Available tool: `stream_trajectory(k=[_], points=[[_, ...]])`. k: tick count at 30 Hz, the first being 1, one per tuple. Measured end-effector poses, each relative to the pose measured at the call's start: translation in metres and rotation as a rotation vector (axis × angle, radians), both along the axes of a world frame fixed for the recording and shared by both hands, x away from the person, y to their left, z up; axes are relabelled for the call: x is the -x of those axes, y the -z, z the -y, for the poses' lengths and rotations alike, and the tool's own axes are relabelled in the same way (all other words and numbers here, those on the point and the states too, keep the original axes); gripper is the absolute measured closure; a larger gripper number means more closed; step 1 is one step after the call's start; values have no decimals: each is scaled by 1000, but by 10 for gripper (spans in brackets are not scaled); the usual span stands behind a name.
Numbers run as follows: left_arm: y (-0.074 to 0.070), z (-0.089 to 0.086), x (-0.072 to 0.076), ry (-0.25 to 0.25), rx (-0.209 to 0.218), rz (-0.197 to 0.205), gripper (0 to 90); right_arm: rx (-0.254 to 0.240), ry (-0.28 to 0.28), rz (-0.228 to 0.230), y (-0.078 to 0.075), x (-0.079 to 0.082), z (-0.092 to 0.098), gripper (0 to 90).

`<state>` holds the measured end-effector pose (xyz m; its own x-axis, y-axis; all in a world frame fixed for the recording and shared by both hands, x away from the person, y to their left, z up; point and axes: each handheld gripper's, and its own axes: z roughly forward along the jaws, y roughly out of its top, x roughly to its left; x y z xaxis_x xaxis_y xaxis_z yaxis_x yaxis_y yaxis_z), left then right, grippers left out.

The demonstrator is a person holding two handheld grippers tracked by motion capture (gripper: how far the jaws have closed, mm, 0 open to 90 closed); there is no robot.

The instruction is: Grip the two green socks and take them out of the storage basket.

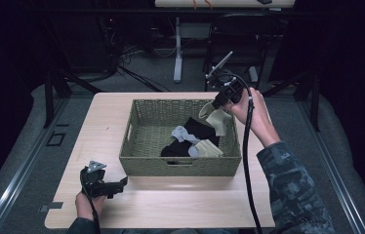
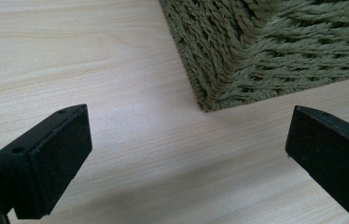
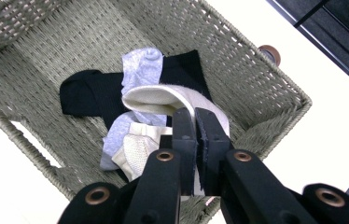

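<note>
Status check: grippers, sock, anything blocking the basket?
Right gripper shut on cream sock, held above basket. Left gripper open, empty, over table by basket corner. Black, grey and cream socks in basket; nothing blocking.

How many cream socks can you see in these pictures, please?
2. One cream sock hangs from the shut right claw above the basket; the other cream sock lies inside it among black socks and grey ones, which may hide more.
</note>
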<state>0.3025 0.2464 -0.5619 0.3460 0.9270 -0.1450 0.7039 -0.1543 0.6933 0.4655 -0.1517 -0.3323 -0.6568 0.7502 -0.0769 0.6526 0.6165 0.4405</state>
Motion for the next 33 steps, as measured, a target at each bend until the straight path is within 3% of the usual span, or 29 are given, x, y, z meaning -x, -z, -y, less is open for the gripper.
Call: stream_trajectory(k=[4,18,33], points=[[0,0,0,5,-3,-2,3,-21,2,12,-7,2,4,874],[0,1,0,5,-3,-2,2,-26,15,37,-26,8,17,874],[0,1,0,8,-3,-4,2,-17,99,40,-39,10,62,873]])
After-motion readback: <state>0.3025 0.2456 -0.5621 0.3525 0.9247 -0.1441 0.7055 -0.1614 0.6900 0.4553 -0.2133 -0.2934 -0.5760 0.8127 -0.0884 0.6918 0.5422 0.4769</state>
